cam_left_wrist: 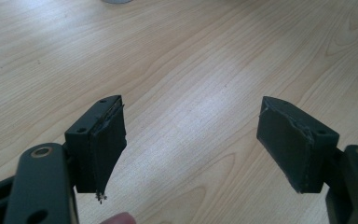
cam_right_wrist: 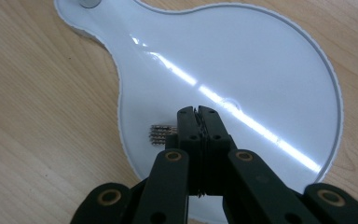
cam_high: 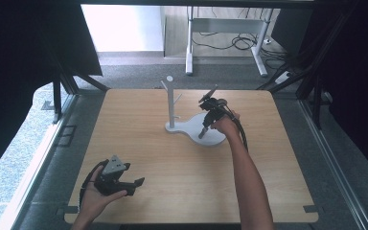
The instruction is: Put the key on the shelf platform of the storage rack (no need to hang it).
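Right gripper (cam_high: 202, 134): held in the person's right hand (cam_high: 224, 125) over the white stand, right of the table's middle; it points steeply down, its tips at or just above the round tray. In the right gripper view its jaws are pressed together, pad against pad.
Small metal piece (cam_right_wrist: 159, 134): a short, ribbed, silvery bit that sticks out sideways just beside the tips of the right gripper (cam_right_wrist: 197, 111), over the tray. Whether the closed pads pinch its end or it merely lies on the tray beside them, I cannot tell.
White stand (cam_high: 214, 138): a flat, glossy base on the wooden table (cam_high: 148, 158), wide and round at its near right end, narrowing toward the far left. Its raised rim runs all round the edge.
Post (cam_high: 171, 103): white, upright, on the narrow far-left end of the base, with short pegs branching off it. Its foot shows at the top left of the right gripper view.
Left gripper (cam_high: 135, 184): near the table's near left corner, well apart from the stand, resting in the person's left hand (cam_high: 95, 194), palm up, with a grey three-cornered plate (cam_high: 114, 165) on top. Its tips point right.
Left fingers (cam_left_wrist: 105, 140): spread wide in the left gripper view, with bare wood between the two black pads; the pad edges look frayed.
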A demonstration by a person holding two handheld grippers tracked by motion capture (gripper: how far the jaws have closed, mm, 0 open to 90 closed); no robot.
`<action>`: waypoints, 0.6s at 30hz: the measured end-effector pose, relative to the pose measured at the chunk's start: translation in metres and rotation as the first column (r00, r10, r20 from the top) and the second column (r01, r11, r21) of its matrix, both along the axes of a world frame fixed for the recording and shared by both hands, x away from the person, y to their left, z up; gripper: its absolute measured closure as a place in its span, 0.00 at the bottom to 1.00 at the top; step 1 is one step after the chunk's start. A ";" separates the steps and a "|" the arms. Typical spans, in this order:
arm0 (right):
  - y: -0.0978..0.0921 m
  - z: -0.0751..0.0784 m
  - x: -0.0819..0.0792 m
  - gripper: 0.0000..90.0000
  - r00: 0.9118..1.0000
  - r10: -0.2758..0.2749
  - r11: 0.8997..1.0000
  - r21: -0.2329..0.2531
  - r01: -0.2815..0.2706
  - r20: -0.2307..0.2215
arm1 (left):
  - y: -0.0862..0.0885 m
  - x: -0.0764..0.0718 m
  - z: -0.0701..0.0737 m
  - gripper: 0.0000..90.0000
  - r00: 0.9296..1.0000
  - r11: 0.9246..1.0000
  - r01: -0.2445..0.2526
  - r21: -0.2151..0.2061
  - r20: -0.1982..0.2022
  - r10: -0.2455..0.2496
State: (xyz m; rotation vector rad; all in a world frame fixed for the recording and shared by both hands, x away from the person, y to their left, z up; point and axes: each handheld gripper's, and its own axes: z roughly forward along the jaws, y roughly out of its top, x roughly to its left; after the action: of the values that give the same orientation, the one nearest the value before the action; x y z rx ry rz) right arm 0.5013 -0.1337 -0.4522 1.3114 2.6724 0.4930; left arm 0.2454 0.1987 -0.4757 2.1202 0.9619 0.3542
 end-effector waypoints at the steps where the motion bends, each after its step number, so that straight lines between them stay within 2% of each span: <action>1: -0.001 -0.002 0.001 0.99 1.000 -0.003 1.000 -0.001 0.003 -0.004 | 0.000 0.000 0.000 0.27 1.000 1.000 -0.003 -0.003 0.000 0.003; 10: -0.006 -0.016 0.004 0.99 1.000 -0.027 0.999 -0.024 0.027 -0.005 | -0.002 0.000 -0.002 0.27 1.000 1.000 0.002 0.008 -0.005 -0.002; 18: -0.013 -0.022 0.003 0.98 0.999 -0.046 0.999 -0.003 0.046 0.013 | -0.008 0.001 -0.006 0.27 1.000 1.000 0.017 0.026 -0.017 -0.017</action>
State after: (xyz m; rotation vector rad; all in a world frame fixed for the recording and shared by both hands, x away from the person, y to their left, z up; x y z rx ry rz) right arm 0.5044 -0.1469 -0.4741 1.3604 2.6255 0.4902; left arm 0.2465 0.1905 -0.4817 2.1567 0.9527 0.3425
